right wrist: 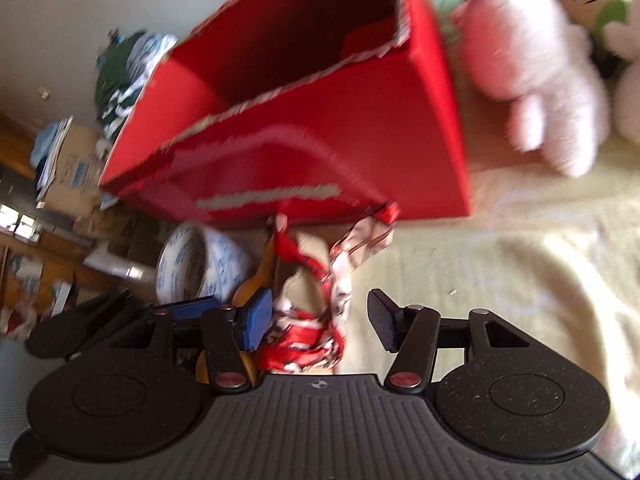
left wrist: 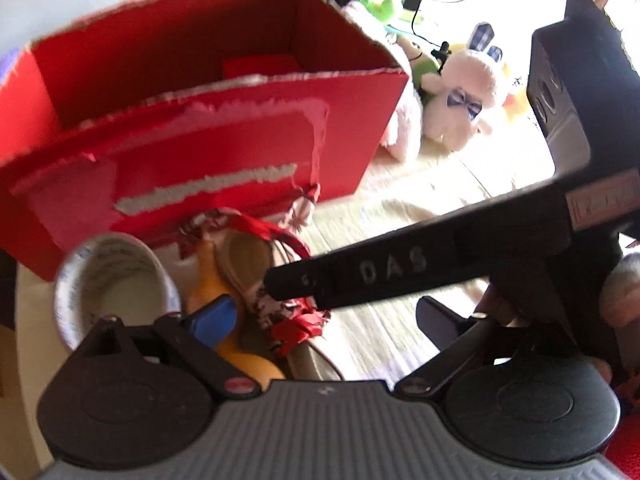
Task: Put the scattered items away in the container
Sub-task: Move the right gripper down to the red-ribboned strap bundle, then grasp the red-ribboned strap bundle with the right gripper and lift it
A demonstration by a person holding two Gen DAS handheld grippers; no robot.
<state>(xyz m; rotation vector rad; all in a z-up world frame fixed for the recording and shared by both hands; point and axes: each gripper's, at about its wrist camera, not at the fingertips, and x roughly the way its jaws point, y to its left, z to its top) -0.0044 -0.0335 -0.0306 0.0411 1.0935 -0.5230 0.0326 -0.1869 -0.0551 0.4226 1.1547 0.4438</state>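
Red cardboard forms the box (left wrist: 224, 120), which stands open-topped on a pale worktop (left wrist: 400, 216), with what may be a single red item on its floor. The scattered items lie just in front of it: a roll of tape (left wrist: 116, 280) on its side, a yellow gourd-shaped toy (left wrist: 216, 280), and a slipper (left wrist: 248, 256) wrapped in red patterned cloth (left wrist: 296, 320). The left tongs (left wrist: 324, 312) are seen spread wide, with nothing pressed between the pads. The right tongs (right wrist: 320, 320) are held partly open around the cloth, with no firm pinch visible, so nothing is judged to be gripped. Both tongs are crowded over the same small heap, and one finger of the right tongs crosses the left view; a collision between them is judged likely if both close together. The cloth is loose, so it could be lifted alone or drag the slipper. The tape could be nudged into rolling off the worktop.
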